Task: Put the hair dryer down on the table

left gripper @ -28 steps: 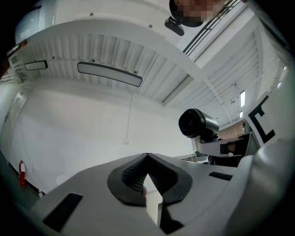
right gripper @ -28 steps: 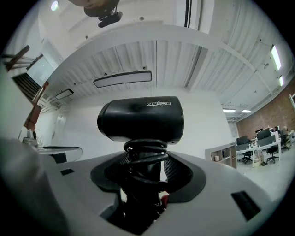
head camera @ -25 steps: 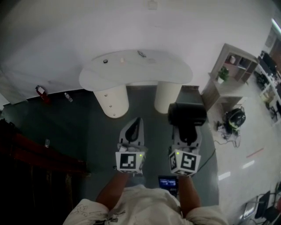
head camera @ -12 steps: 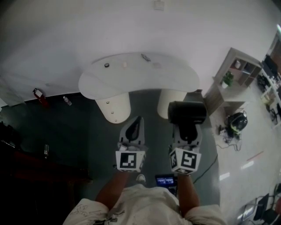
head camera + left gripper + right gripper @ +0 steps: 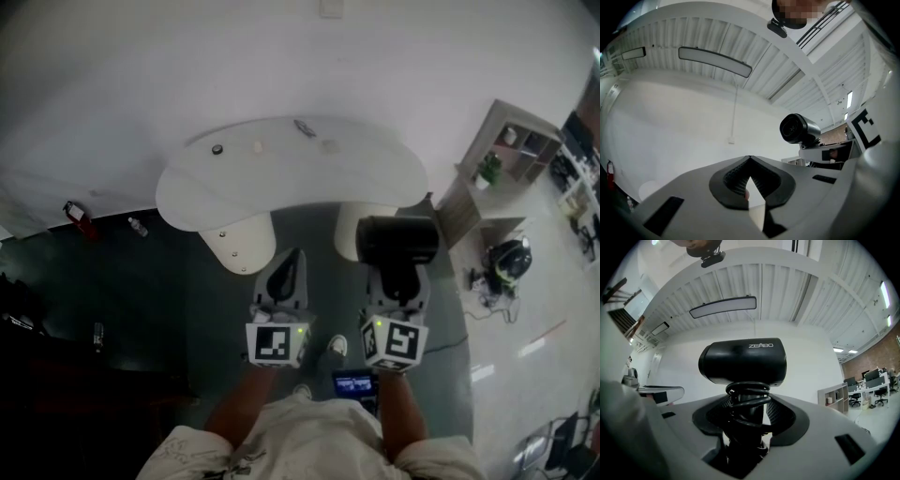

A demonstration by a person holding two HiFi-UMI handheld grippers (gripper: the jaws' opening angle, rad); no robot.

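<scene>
From the head view, the hair dryer [image 5: 397, 242] was up in the air in the right claw [image 5: 398, 279], over the floor [image 5: 178, 281] and just short of the white table [image 5: 281, 183]. I'd carry it forward over a bare patch, clear of the small bits [image 5: 258, 146] along the far edge, lower it until the body rests, then let go. The barrel lay crosswise, left to right, with the handle running back along the claw. The left claw [image 5: 284, 277] hung beside it. In the left gripper view that claw was pinched closed on nothing, and one round end of the barrel faced it; nozzle or intake, couldn't tell. In the right gripper view the claw was clamped on the cord-wrapped handle, barrel on top like a T. That looked tippy, so I'd lay it on its side.
</scene>
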